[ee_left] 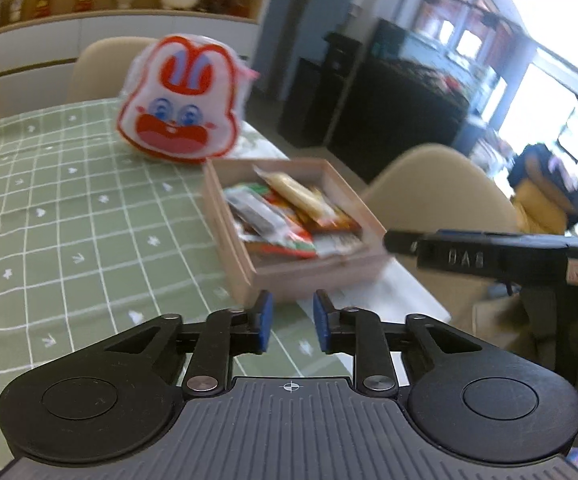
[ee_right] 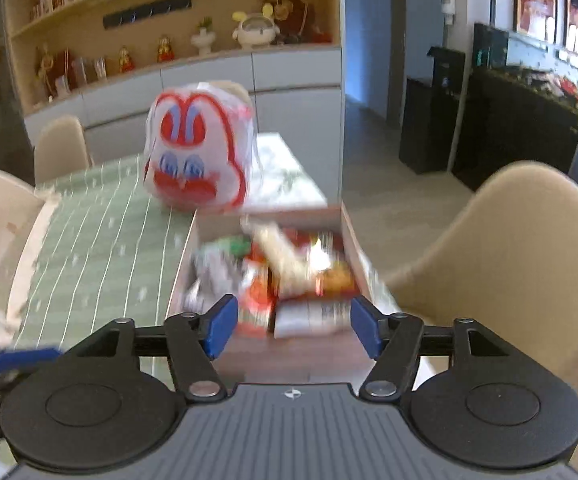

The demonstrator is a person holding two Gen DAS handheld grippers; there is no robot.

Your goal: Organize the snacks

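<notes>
Snacks boxed, nothing held

We see snack packets (ee_left: 289, 216) piled in the wooden box (ee_left: 313, 270) at the table (ee_left: 89, 216) edge. Left hand-held gripper (ee_left: 292, 322) narrowed, empty; right hand-held gripper (ee_right: 294, 326) spread, empty. Risk: nudging the box off, or knocking the rabbit bag (ee_left: 181, 100).
</notes>
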